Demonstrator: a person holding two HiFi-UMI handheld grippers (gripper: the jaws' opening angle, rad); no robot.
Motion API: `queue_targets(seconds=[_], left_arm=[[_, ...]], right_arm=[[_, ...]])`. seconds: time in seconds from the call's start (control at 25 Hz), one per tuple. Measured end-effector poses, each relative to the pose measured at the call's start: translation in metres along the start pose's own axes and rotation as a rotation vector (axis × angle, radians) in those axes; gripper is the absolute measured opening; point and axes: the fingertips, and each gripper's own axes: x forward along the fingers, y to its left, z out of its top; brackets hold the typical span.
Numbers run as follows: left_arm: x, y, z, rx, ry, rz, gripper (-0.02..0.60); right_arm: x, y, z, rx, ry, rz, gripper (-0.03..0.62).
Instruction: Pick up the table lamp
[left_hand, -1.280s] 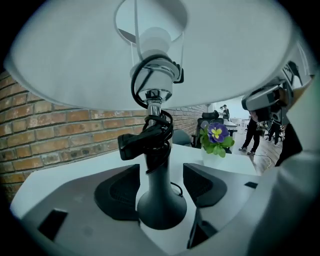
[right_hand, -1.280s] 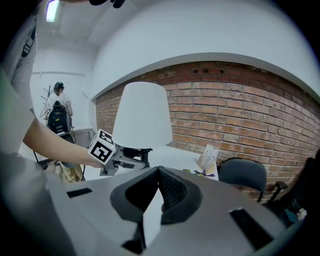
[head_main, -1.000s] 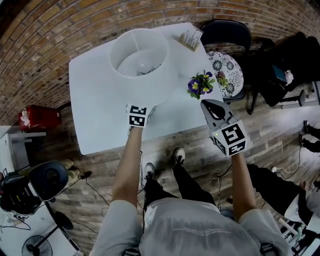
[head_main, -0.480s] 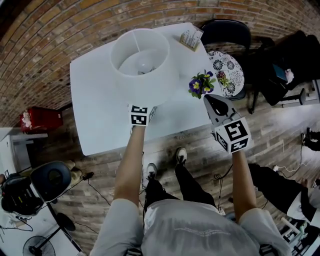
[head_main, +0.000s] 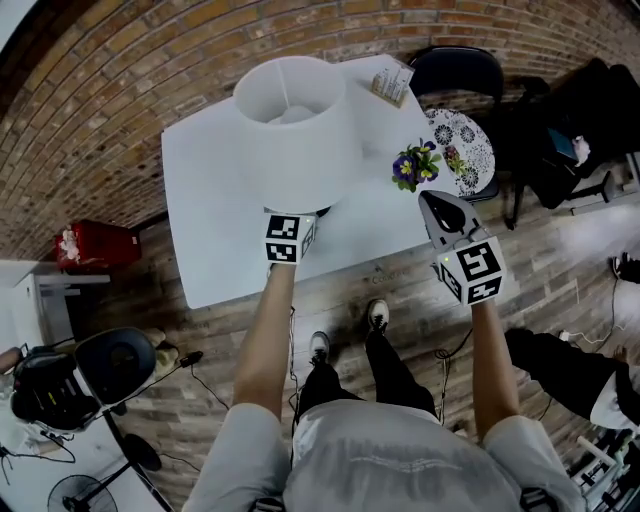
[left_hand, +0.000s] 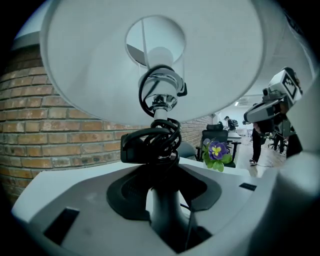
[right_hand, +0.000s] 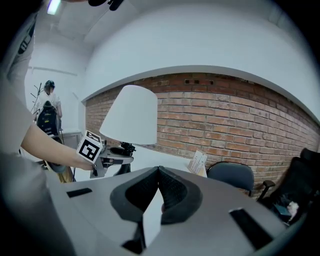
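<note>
The table lamp has a big white shade (head_main: 300, 120) and a dark stem (left_hand: 162, 210) with a black cord coiled round it (left_hand: 155, 140). My left gripper (left_hand: 162, 200) is shut on that stem just below the coil. In the head view the left gripper (head_main: 298, 214) reaches under the shade's near rim, and the shade hides its tips. My right gripper (head_main: 438, 204) hovers off the table's near right corner, shut and holding nothing. From the right gripper view (right_hand: 159, 175) the shade (right_hand: 132, 116) and the left gripper (right_hand: 115, 159) show to the left.
The white table (head_main: 210, 220) carries a pot of purple and yellow flowers (head_main: 417, 165) near its right edge and a card holder (head_main: 392, 82) at the far right corner. A dark chair (head_main: 455, 70) and a patterned seat (head_main: 462, 150) stand to the right. A brick wall runs behind.
The lamp and my left gripper have moved up and away together, and the shade now sits higher in the head view. The right gripper has risen a little.
</note>
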Motion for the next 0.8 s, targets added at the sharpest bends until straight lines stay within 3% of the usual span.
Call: queue_targets(seconds=[0.28,0.52,0.8], left_arm=[[-0.054,0.008,0.035,0.039,-0.041,-0.008,0.16],[-0.111,0.015,0.067,0.028,-0.083,-0.017,0.16],[-0.185,0.024,0.084,0.042,-0.066,-0.006,0.16]], right_arm=[[-0.024,0.031,0.036,-0.008,-0.052,-0.036,0.012],[-0.048,0.056,0.073,-0.031,-0.103,-0.075,0.014],[-0.076,0.098,0.11,-0.087,-0.155,-0.093,0.014]])
